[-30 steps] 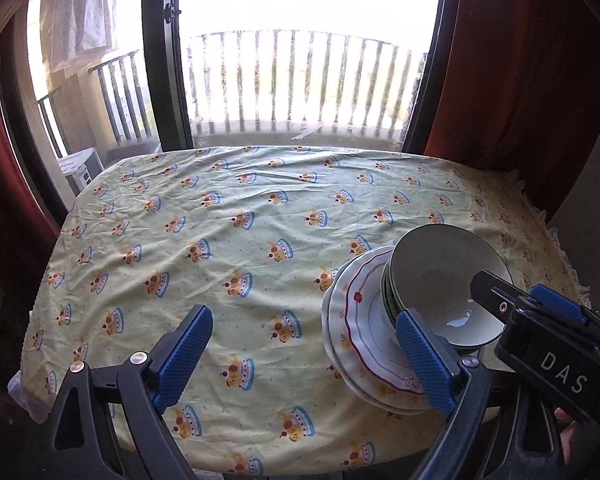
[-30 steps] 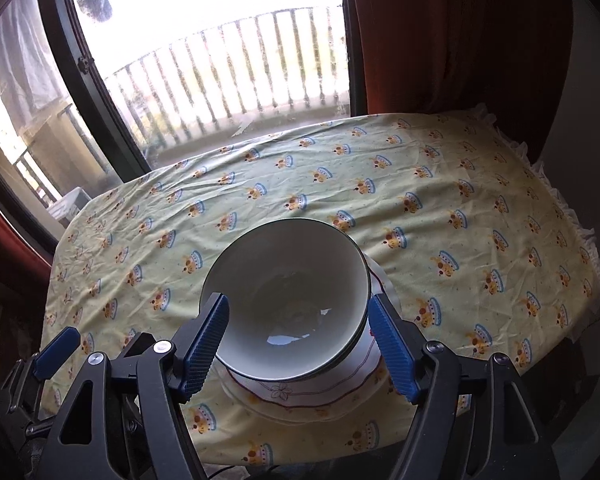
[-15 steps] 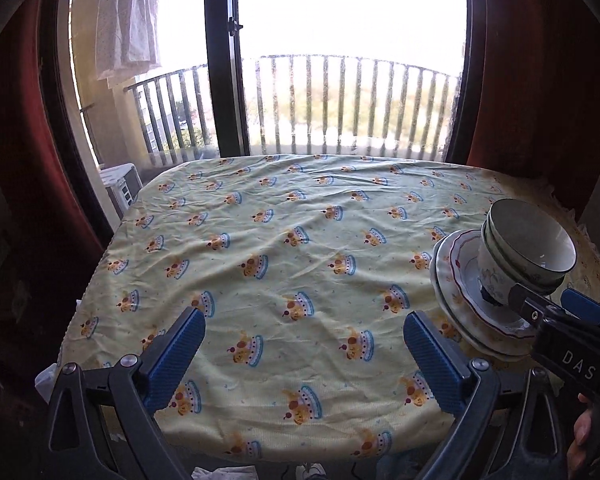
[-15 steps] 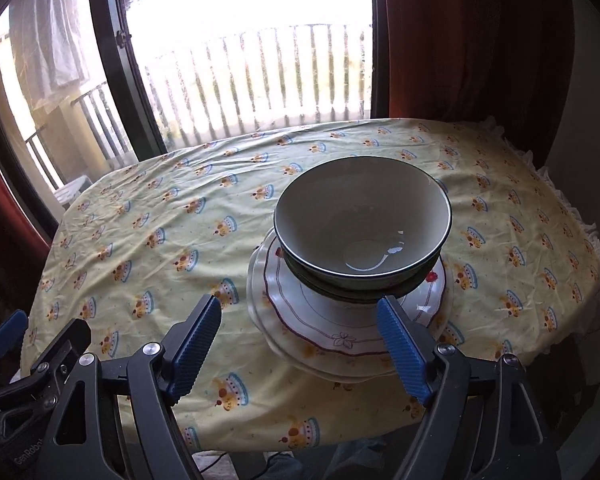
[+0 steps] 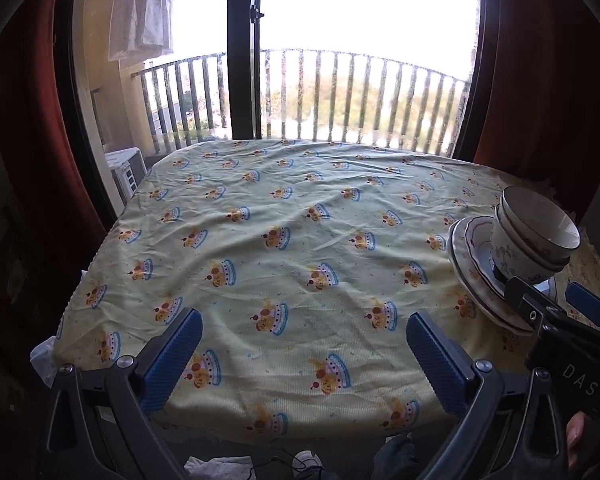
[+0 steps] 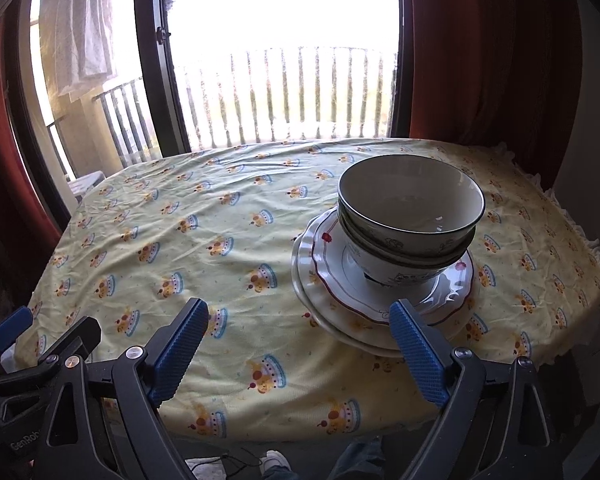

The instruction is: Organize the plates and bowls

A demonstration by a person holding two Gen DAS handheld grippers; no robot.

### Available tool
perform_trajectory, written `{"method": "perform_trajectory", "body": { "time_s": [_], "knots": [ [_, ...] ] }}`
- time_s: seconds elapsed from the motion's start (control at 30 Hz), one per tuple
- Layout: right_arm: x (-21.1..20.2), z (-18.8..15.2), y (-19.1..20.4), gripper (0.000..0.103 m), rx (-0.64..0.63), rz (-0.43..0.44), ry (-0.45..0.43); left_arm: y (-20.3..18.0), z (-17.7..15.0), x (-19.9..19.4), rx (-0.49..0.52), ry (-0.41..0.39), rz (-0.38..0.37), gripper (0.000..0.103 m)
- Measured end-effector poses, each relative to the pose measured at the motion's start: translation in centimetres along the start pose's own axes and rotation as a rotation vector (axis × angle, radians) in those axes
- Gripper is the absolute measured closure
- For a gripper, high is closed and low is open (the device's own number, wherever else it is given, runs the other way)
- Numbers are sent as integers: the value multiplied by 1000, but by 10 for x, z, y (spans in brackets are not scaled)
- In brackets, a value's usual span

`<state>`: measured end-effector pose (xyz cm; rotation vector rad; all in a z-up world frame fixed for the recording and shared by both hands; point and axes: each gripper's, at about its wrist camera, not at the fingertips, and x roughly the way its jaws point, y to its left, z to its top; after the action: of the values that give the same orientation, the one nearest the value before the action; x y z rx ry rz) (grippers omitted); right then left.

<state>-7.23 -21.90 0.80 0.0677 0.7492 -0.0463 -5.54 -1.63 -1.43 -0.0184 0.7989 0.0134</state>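
Two nested white bowls (image 6: 410, 208) with dark rims stand on a stack of white plates (image 6: 332, 284) with red-trimmed edges, on the right side of the table. My right gripper (image 6: 300, 340) hangs in front of and left of the stack, its jaws opening with nothing between them. The blue right fingertip (image 6: 418, 352) overlaps the plates' near edge in the view. In the left wrist view the bowls (image 5: 536, 236) and plates (image 5: 470, 276) are at the far right, behind my right gripper (image 5: 550, 300). My left gripper (image 5: 304, 344) is over bare cloth, jaws opening and empty.
A yellow tablecloth (image 5: 300, 220) printed with crowns covers the table. Behind it are a balcony door frame (image 5: 242, 80), railings and red curtains (image 6: 492, 60). My left gripper (image 6: 46, 332) shows at the lower left of the right wrist view. A shoe and cables lie on the floor below.
The right gripper's fingers were around the top bowl; they have let it go and drawn back. Both grippers moved back and left, away from the stack, and opened wider.
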Motion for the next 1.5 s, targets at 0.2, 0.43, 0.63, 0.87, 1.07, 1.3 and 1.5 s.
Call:
{"method": "perform_trajectory", "body": {
  "time_s": [0.2, 0.43, 0.63, 0.87, 1.07, 1.3, 1.5],
  "knots": [
    [-1, 0, -1, 9, 20, -5, 10, 3, -1, -2, -9, -2, 4, 0],
    [-2, 2, 1, 9, 6, -2, 3, 2, 2, -3, -10, -10, 2, 0],
    [-5, 3, -2, 8, 6, -23, -7, -5, 2, -3, 13, -9, 6, 0],
    [-7, 2, -5, 8, 15, -32, -4, -8, 2, -5, 19, -15, 7, 0],
    [-7, 1, -5, 8, 6, -29, 3, -7, 2, -7, 4, -16, 21, 0],
    [-7, 0, -5, 8, 5, -28, 1, -6, 2, -7, 1, -16, 19, 0],
    [-8, 1, -5, 8, 4, -27, -2, -7, 2, -7, 1, -13, 19, 0]
  ]
}}
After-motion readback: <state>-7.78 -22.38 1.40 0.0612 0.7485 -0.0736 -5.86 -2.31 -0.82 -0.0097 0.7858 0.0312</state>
